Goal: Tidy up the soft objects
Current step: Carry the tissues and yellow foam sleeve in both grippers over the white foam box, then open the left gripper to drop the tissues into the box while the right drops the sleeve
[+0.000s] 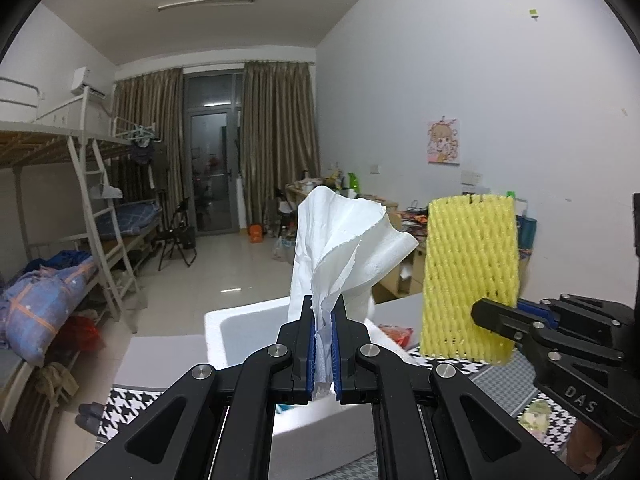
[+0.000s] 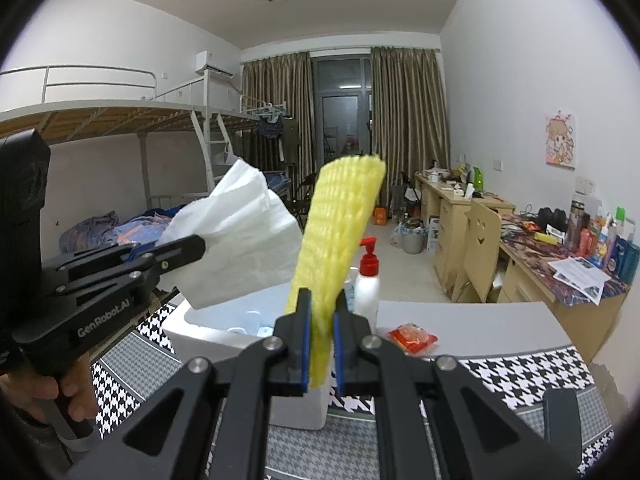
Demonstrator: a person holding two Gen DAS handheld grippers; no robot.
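Observation:
My left gripper is shut on a white paper tissue, which stands up from the jaws; it also shows in the right wrist view. My right gripper is shut on a yellow foam net sleeve, held upright; the sleeve also shows in the left wrist view, with the right gripper at its lower right edge. Both are held in the air above an open white foam box, which shows in the right wrist view below the grippers.
The box stands on a table with a houndstooth cloth. A white pump bottle with a red top and a red snack packet lie behind the box. A grey board covers the table's far part. Bunk beds stand left, cluttered desks right.

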